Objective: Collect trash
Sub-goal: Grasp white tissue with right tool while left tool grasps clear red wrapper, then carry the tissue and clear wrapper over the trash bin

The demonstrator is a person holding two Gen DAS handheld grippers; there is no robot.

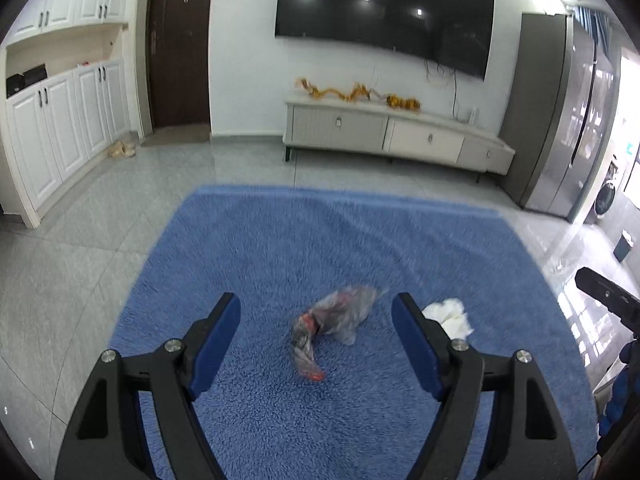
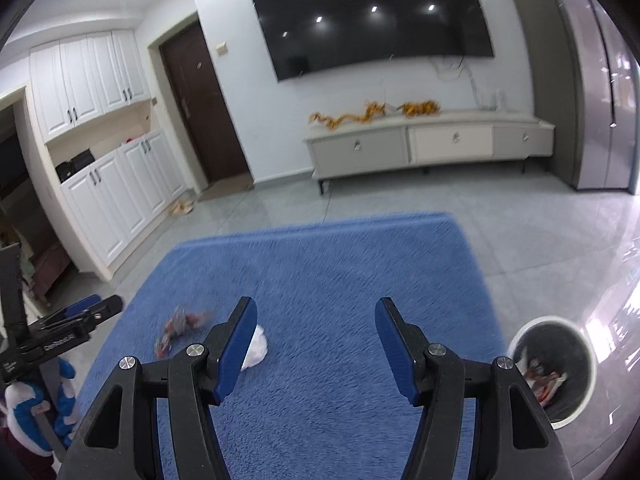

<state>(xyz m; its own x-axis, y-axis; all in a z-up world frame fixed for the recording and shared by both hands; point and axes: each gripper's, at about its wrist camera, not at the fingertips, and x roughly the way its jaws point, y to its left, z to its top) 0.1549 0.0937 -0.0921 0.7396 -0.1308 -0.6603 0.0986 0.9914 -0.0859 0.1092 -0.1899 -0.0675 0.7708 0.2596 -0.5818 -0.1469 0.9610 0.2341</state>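
A crumpled clear plastic wrapper with red print (image 1: 328, 324) lies on the blue rug (image 1: 320, 240), between and just beyond my open left gripper (image 1: 316, 312) fingers. A white crumpled tissue (image 1: 450, 314) lies to its right, partly behind the right finger. In the right wrist view the wrapper (image 2: 180, 330) and tissue (image 2: 256, 346) lie left of my open, empty right gripper (image 2: 316, 316), the tissue partly behind its left finger. A round bin (image 2: 554, 364) with trash inside stands on the tiles off the rug's right edge.
A TV cabinet (image 1: 396, 132) stands against the far wall under a wall TV. White cupboards (image 1: 60, 128) line the left wall, and a grey fridge (image 1: 560, 120) stands at right. The left gripper (image 2: 60, 332) shows in the right wrist view at left.
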